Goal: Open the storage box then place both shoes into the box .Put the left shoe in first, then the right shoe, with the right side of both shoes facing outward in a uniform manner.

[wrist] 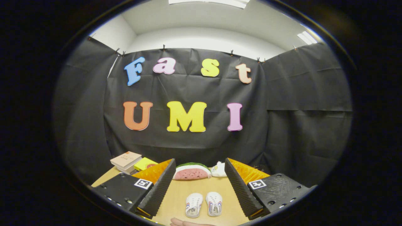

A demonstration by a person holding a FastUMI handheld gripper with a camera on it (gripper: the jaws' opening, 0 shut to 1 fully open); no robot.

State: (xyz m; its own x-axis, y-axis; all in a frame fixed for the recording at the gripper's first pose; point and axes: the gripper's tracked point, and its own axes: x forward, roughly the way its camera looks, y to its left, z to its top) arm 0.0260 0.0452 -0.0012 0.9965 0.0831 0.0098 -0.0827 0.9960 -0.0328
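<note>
Two small white shoes stand side by side on the wooden table, soles down, toes pointing away: the left one (193,204) and the right one (214,203), each with red and blue stripes on the side. They sit low between my gripper's fingers. My gripper (199,175) is open wide, held above the table with nothing between its fingers. Part of a person's hand (185,223) shows just nearer than the shoes.
A watermelon-slice plush (192,171) and a small white plush (219,169) lie at the table's back by the black cloth wall. A stack of books (126,161) and a yellow book (145,163) sit at the back left. The table (201,188) is light wood.
</note>
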